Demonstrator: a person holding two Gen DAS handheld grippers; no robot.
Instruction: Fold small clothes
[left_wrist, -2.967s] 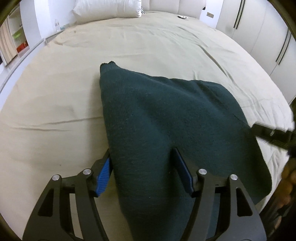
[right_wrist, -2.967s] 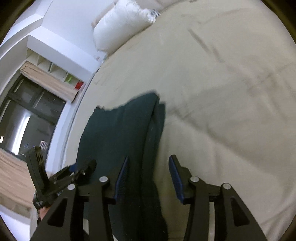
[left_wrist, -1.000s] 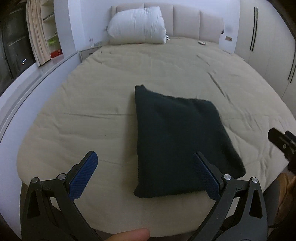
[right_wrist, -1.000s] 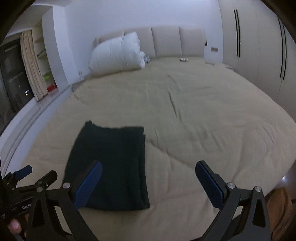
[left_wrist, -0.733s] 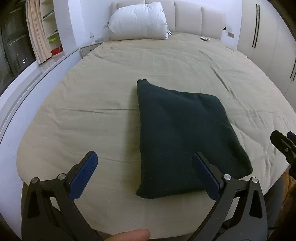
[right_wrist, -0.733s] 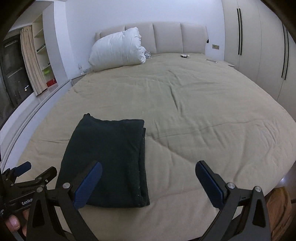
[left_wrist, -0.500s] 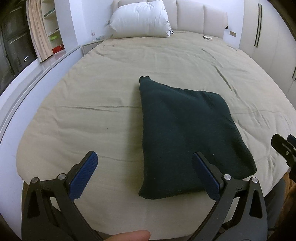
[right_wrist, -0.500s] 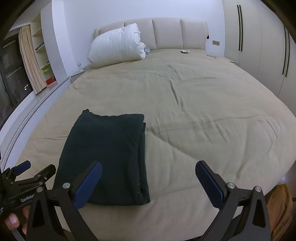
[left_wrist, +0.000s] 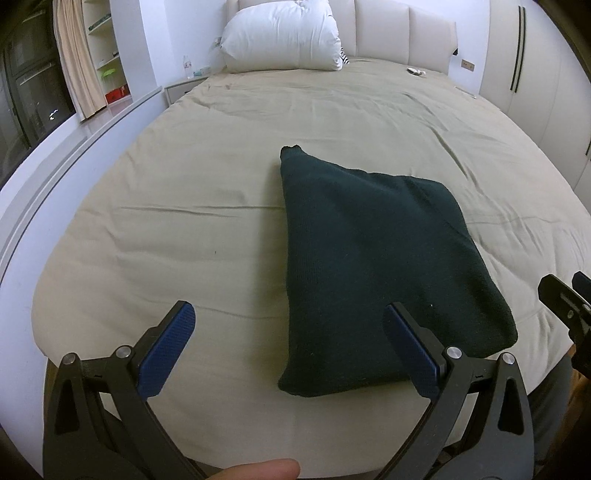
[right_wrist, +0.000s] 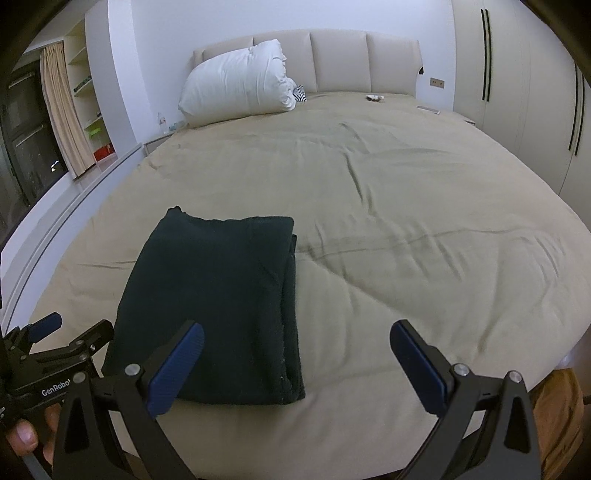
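Garment: we see the dark green knitted garment (left_wrist: 373, 258) folded into a rectangle, lying flat near the foot edge of the beige-covered bed (left_wrist: 184, 177).
Left gripper (left_wrist: 291, 350): our fingers spread wide, holding nothing.
Right gripper (right_wrist: 295, 363): fingers wide too, empty.
Pillow: 1 white pillow (right_wrist: 236, 83) against the headboard.

- The folded knit garment (left_wrist: 373, 258) is a plain dark green, close to black, with no pattern.
- The bed's cover sheet (right_wrist: 406, 206) is a flat beige.
- The puffy pillow (right_wrist: 236, 85) is white; a small cloth (right_wrist: 300, 94) beside it is striped black and white.
- The padded headboard (right_wrist: 340, 61) is cream.
- Both grippers have black frames with blue finger pads (left_wrist: 166, 349).
- The curtain (left_wrist: 75, 55) is tan.
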